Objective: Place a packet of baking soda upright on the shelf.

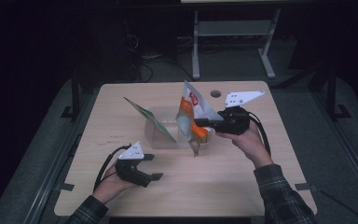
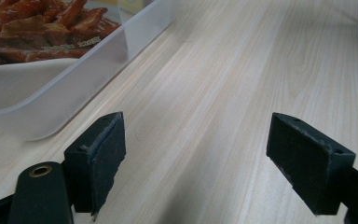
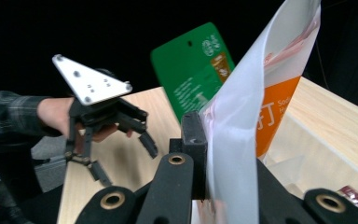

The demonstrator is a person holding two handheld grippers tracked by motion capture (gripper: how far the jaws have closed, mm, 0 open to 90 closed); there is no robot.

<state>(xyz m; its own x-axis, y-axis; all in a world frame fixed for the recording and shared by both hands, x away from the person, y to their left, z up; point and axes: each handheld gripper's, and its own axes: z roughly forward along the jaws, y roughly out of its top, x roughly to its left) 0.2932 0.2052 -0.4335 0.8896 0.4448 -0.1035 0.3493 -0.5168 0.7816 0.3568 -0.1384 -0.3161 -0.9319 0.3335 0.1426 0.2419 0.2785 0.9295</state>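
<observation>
Dark room beyond a pale wooden counter (image 1: 242, 182). High view: right gripper (image 1: 204, 122) clamped tight on an orange-and-white snack bag (image 1: 189, 122), held upright over a clear plastic tub (image 1: 156, 133) mid-counter; green packet (image 1: 148, 118) leaning at its left end; left gripper (image 1: 153, 166) near left, gaping, empty. Left gripper view: jaws wide apart above bare wood, tub corner (image 2: 51, 105) far left. Right gripper view: jaws pinching the bag's white edge (image 3: 235, 140), green packet (image 3: 193, 65) behind, left gripper (image 3: 123, 158) farther off.

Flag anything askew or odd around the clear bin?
The green packet stands tilted on edge against the clear plastic bin's left rim, half out. The orange-and-white snack bag hangs upright, pinched by the right gripper. Left gripper is open, apart.
</observation>
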